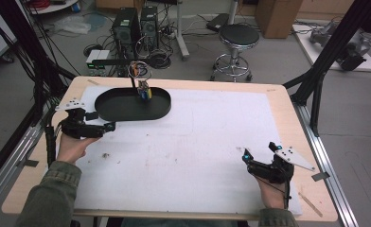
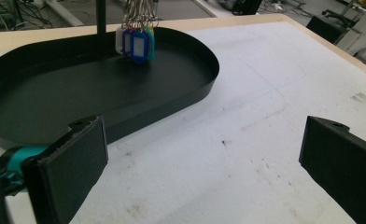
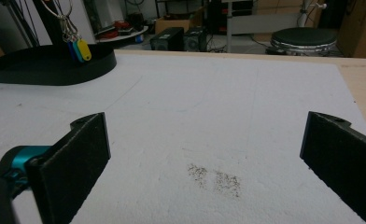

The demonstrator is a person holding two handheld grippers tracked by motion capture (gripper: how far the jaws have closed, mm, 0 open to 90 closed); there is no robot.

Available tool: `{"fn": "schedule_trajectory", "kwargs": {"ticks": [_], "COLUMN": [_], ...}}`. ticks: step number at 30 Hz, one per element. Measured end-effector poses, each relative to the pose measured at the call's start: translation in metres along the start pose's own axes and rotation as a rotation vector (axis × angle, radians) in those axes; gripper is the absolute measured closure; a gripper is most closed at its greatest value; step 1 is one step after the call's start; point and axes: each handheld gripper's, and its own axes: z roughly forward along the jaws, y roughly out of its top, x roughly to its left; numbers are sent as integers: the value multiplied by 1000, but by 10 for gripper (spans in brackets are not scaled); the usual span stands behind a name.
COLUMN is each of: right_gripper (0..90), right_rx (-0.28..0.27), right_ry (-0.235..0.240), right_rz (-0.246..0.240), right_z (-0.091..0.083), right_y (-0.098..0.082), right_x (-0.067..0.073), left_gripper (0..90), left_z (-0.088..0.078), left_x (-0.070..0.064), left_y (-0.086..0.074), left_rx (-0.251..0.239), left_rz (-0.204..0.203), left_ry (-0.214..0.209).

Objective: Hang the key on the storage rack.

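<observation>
A black oval tray [image 1: 160, 108] lies at the back left of the white mat [image 1: 193, 151]. A thin black post rises from it, and a bunch of key tags [image 1: 145, 91] in blue, white and yellow hangs from rings at its top. My left gripper [image 1: 103, 120] rests at the tray's near left rim, jaws wide apart with nothing between them. In the left gripper view the tray [image 2: 172, 100] and the tags [image 2: 137, 43] lie just ahead. My right gripper [image 1: 259, 153] sits open over bare mat at the front right; its view shows the tray [image 3: 50, 70] and tags [image 3: 80, 50] far off.
The mat covers most of a wooden table [image 1: 311, 142]. A black stool [image 1: 238, 40], computer towers [image 1: 127, 26] and cables stand on the floor beyond the far edge. Black frame bars [image 1: 318, 80] flank both table sides. A dark smudge [image 3: 216, 179] marks the mat before the right gripper.
</observation>
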Motion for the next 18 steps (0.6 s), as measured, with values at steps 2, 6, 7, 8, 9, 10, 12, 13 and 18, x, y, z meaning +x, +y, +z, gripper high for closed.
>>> {"fn": "schedule_trajectory", "kwargs": {"ticks": [2, 6, 7, 8, 9, 10, 12, 13, 18], "right_gripper": [5, 5, 5, 5, 5, 5, 5, 5, 5], "right_rx": [-2, -2, -2, -2, -2, 0, 0, 0, -1], "right_ry": [-2, -2, -2, -3, -2, -4, -4, -4, -5], "right_rz": [-3, -4, -5, -4, -2, 1, 1, 2, 4], "right_z": [0, 0, 0, 0, 0, -1, -1, -1, -1], "right_y": [0, 0, 0, 0, 0, 0, 0, 0, 0], "right_x": [0, 0, 0, 0, 0, 0, 0, 0, 0], "left_gripper": [17, 17, 17, 17, 17, 17, 17, 17, 16], "left_z": [-2, -7, -8, -9, -10, -11, -13, -13, -20], "left_x": [-1, -6, -7, -8, -10, -11, -11, -11, -10], "left_y": [-3, -7, -7, -8, -8, -9, -12, -14, -24], "left_rx": [2, 10, 8, 6, 2, 4, 6, 7, 7], "left_rz": [2, 24, 26, 33, 37, 40, 42, 40, 32], "left_ry": [5, 19, 19, 18, 21, 20, 29, 34, 57]}}
